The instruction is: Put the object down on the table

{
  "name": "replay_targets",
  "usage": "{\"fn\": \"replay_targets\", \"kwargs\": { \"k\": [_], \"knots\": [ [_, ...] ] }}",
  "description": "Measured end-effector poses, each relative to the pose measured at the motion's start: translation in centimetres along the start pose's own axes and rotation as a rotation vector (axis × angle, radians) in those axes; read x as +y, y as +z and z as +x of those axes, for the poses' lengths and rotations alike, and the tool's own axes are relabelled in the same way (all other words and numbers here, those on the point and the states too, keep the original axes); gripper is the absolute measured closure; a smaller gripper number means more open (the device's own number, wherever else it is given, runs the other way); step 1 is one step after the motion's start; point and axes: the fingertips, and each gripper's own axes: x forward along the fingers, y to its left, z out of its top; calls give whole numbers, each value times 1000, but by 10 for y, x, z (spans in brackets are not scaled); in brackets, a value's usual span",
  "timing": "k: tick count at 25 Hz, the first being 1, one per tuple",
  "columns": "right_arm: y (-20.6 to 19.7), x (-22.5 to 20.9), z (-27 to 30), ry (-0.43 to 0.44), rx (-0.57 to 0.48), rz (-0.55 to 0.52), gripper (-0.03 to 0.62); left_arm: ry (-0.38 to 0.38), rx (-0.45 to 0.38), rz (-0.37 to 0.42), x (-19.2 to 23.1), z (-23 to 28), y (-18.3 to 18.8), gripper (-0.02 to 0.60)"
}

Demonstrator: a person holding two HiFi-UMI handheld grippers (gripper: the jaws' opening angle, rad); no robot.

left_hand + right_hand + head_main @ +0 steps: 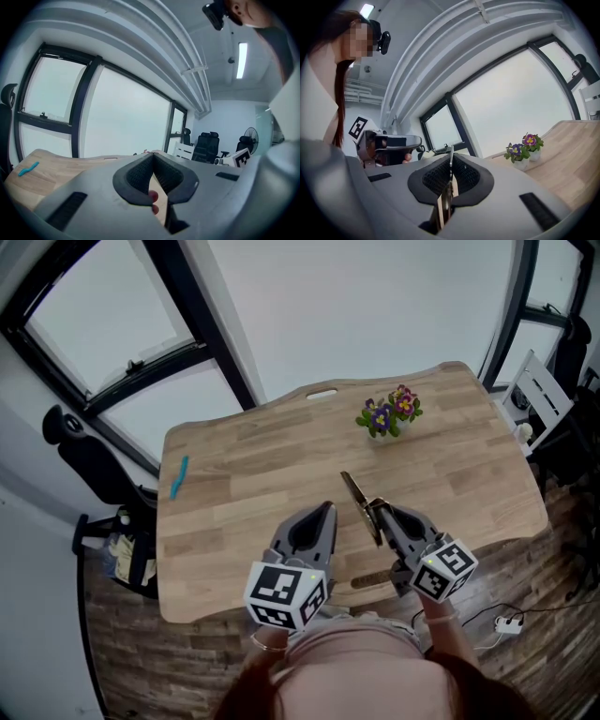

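Your right gripper [377, 510] clamps a thin, wood-handled metal blade [355, 496] above the pale wooden table [244, 474]. Your left gripper [327, 510] — closed, empty.

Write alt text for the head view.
Seen from above, the right gripper is shut on a thin flat object over a wooden table, with the left gripper shut and empty beside it. A small flower pot stands at the table's far side, and a blue item lies near its left edge.
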Motion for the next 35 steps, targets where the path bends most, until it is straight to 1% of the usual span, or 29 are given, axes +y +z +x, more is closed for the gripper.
{"fn": "replay_targets", "kwargs": {
  "k": [6,10,17,25,35],
  "knots": [
    [-15,-8,17,-14,41,-26,592,-15,-5,-5,17,9,2,581],
    [-25,-15,26,-27,84,-65,592,-27,0,-7,24,15,1,581],
    [-41,-25,37,-49,148,-108,592,-41,5,-16,34,20,1,581],
    [-60,-35,51,-75,221,-184,592,-54,12,-23,45,27,0,581],
    [-89,-54,60,-109,310,-242,592,-60,18,-36,54,38,-3,581]
  ]
}}
